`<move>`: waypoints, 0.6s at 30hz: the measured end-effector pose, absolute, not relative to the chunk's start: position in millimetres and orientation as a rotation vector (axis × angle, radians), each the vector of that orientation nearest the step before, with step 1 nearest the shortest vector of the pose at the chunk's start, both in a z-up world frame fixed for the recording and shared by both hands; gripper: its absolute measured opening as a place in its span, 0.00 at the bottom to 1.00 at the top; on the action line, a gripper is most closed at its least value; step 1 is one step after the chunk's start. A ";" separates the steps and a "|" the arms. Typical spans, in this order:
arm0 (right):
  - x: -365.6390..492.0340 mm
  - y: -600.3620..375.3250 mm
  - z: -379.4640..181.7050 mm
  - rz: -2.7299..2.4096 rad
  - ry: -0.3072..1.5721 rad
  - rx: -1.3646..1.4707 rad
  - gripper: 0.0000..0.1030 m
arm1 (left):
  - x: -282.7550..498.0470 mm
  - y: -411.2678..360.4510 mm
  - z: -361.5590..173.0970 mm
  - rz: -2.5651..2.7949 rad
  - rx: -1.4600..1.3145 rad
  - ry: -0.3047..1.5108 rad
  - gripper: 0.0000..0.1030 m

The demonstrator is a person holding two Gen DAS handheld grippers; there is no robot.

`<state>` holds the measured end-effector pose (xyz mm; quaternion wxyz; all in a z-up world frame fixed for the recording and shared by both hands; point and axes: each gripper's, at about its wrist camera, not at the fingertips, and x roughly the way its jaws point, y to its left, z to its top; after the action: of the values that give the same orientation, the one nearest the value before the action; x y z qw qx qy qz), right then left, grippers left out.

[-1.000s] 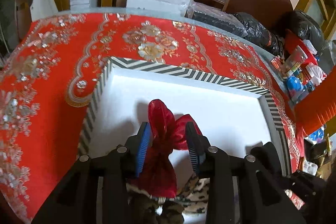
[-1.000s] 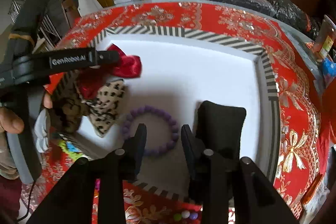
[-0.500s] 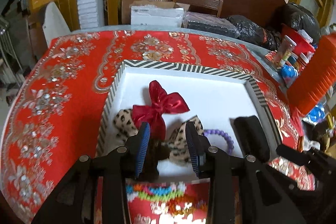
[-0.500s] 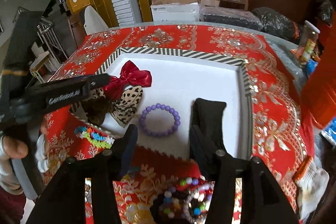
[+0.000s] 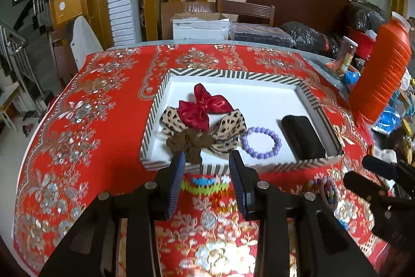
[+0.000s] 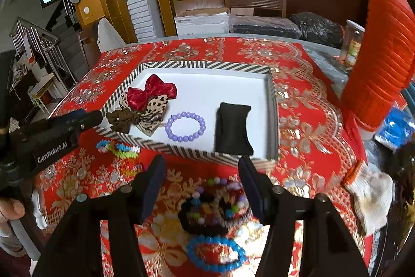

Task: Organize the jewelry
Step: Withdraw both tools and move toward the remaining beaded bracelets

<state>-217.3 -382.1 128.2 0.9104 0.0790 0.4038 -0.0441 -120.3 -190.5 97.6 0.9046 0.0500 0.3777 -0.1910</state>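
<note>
**Jewelry tray and loose pieces on red cloth: stock at this moment**

Tray (image 5: 262, 75): one, striped rim, white floor, on the red patterned tablecloth (image 5: 85, 105). Contents, counted:
- Red satin bow (image 5: 201, 108): one, lying partly on the leopard bow, its wings spread roughly along the tray's left-right run.
- Leopard-print bow (image 5: 228, 126): one, long axis across the tray.
- Brown scrunchie (image 5: 190, 143): one, at the near rim, touching the leopard bow.
- Purple bead bracelet (image 5: 261, 139): one, flat, ring open upward, between the bows and the cushion.
- Black cushion (image 5: 303, 136): one, oblong, long axis running from near rim toward far rim, by the right wall.

Outside the tray, on the cloth near its front rim:
- Multicoloured braided band (image 6: 118, 147): one; in the left wrist view it is blurred and lies between the fingers.
- Blue bead bracelet (image 6: 215, 253): one, seen in the right wrist view only.
- Heap of mixed bead bracelets on something dark (image 6: 212, 201): number cannot be told; clear in the right wrist view, only a blurred edge in the left.

Grippers: two.
- Left gripper (image 5: 207, 182): jaws partly apart, nothing between the pads, hanging over the cloth in front of the tray.
- Right gripper (image 6: 202, 188): jaws have just been opening, now wide apart, empty, above the bead heap.

Right wrist view alone also shows a glove (image 6: 371, 196) on the table's right.
</note>
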 end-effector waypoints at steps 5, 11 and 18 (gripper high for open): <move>-238.8 -391.0 132.1 -0.112 0.814 0.178 0.60 | -136.6 -183.7 97.5 -0.412 0.092 0.791 0.24; -265.3 -407.2 129.6 -0.151 0.814 0.193 0.62 | -143.3 -156.8 95.9 -0.410 0.038 0.828 0.24; -281.0 -424.1 114.4 -0.182 0.836 0.233 0.62 | -141.7 -121.8 83.3 -0.393 -0.027 0.888 0.24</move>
<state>-281.0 -424.1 114.4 0.9033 0.1126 0.4044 -0.0883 -141.7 -121.8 83.3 0.8843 -0.0128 0.4269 -0.1889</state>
